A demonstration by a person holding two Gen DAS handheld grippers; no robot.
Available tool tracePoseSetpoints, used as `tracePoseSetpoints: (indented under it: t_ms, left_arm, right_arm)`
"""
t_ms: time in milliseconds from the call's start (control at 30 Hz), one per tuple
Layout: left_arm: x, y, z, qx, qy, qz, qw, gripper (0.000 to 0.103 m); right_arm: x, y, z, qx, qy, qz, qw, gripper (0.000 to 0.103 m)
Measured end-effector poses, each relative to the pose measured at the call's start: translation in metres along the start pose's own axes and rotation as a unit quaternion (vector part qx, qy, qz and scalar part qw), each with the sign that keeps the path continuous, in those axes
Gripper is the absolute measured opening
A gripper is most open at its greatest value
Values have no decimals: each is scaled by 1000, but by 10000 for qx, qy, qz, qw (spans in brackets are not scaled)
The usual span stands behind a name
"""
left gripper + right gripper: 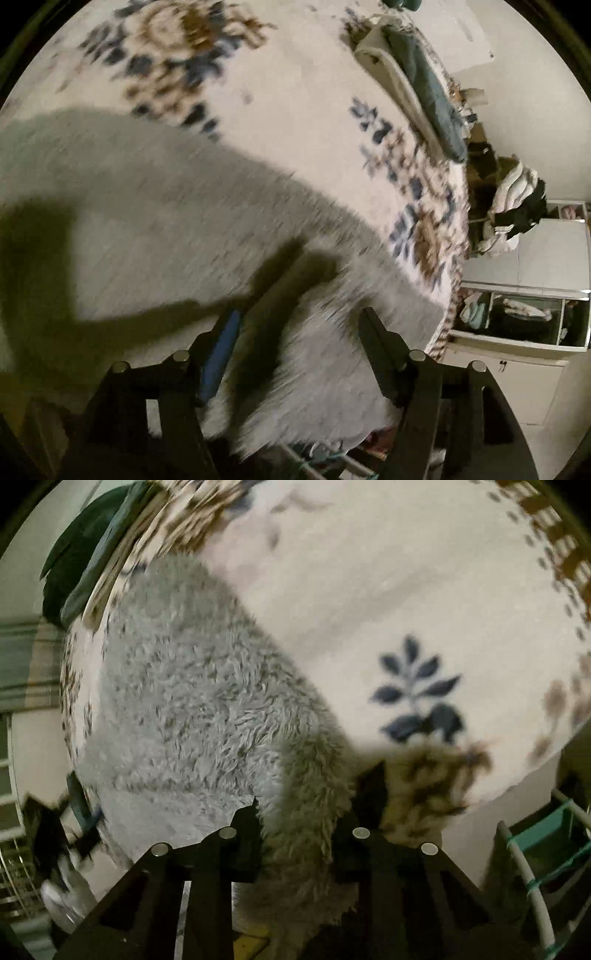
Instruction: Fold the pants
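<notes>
The fluffy grey fleece pants point(192, 709) are lying on the cream bedspread with blue and brown flowers point(406, 590), reaching toward 10 o'clock in the right wrist view. The right gripper point(306, 805) is sitting over their near edge with its fingers clamped on a fold of fleece, probably for lifting it over. The left gripper point(299, 328) is hanging above the pants with fingers apart and nothing between them, perhaps ready to hold the cloth flat. A dark green folded garment point(424, 96) is resting at 1 o'clock, well apart.

floral bedspread point(303, 122) | folded teal cloth point(424, 88) at its edge | clothes heap point(513, 206), blurred | possibly a cabinet point(517, 317)
</notes>
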State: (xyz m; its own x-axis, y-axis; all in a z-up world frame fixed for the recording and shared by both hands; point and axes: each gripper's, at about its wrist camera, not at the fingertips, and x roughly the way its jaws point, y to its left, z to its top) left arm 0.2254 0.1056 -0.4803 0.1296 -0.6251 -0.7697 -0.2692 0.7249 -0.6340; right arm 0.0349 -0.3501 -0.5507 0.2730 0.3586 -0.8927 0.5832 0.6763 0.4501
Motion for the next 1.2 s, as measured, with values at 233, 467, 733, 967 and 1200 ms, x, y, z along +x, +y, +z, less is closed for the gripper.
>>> tracePoseSetpoints:
  t_ms: [233,467,733,967,1200]
  left_arm:
    - [28,-5,-57,568,260,742,9953,63]
    - [17,-36,-73,1444,-386,788,9856,4]
    - [5,18,-42,783,-183,1047,9912,4]
    - [-24,-6,-30,762,-545,390,9948,55]
    - [-2,-51,-11,1606,-633,941,9805,60]
  right_arm:
    - [-1,10,1,-155,-30,-342,9993,27]
    - [11,21,8,-224,48,-588,9980,27]
    - [15,39,-5,-438,264,-757,9958,45]
    - [-30,89,-17,-1211,-115,-1073,9868,56]
    - [-29,206,5,-2721,-274,-840,9582,63]
